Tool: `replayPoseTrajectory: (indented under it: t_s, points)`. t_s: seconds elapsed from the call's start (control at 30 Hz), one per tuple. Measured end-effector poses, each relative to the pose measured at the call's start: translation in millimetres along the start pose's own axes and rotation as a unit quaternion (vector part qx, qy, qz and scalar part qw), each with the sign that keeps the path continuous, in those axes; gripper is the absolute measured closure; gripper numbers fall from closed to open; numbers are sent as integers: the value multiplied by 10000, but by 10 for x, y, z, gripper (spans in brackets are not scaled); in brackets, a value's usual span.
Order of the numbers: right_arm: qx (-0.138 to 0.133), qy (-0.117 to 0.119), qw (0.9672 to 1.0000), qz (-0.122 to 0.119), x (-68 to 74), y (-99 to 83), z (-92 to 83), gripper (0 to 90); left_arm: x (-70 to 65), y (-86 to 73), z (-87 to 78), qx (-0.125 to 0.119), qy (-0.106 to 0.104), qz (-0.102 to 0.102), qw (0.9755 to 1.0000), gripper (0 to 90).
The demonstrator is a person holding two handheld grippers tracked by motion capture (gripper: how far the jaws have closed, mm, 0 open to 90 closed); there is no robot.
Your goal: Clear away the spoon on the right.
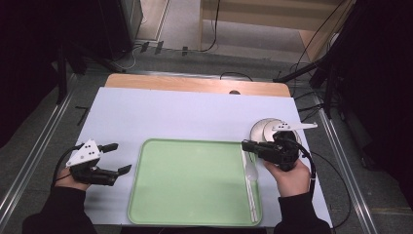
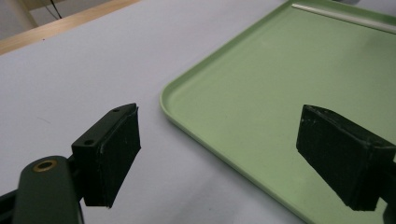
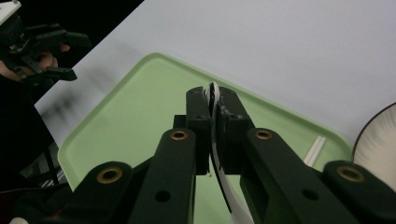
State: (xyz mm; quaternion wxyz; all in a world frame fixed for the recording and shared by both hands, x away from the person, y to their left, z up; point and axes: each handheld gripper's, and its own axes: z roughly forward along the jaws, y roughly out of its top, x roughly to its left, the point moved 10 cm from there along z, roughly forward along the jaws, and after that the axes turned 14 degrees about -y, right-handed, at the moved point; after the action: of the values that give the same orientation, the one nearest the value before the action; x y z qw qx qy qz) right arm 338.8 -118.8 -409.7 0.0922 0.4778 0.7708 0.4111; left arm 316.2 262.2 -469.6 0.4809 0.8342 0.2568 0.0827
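Tabletop (image 1: pixel 160 109): it lay under a pale lilac sheet, with a strip of bare wood along its far edge.
Tray (image 1: pixel 190 180): the light green tray sat at the near middle of the tabletop, between my two hands; its near corner showed in the left gripper view (image 2: pixel 261 93).
Bowl (image 1: pixel 263 129): a white bowl stood on the sheet just past the tray's right far corner, partly behind my right claw; its ribbed rim showed at the right edge of the right gripper view (image 3: pixel 380 144).
Left claw (image 1: pixel 119 158): I held it low over the sheet, left of the tray, jaws spread wide with nothing between them (image 2: pixel 219 158).
Right claw (image 1: pixel 245 145): I held it over the tray's right edge, clenched on a white plastic spoon; in the right gripper view (image 3: pixel 214 100) the jaws pinched the spoon edge-on.
Spoon (image 1: pixel 250 171): it hung from my right claw down toward the tray's right side, its handle pinched in the jaws (image 3: pixel 224 182).
Chopsticks (image 1: pixel 249 192): pale sticks lay along the tray's right rim, beside the spoon.
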Motion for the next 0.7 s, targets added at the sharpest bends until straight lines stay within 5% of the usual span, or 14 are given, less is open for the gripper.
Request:
replayPoseTrajectory:
  t_s: [0.7]
  points:
    - [209,179,9996,97,248,-428,46,858,-5,-2,15,33,-17,22,10000,134]
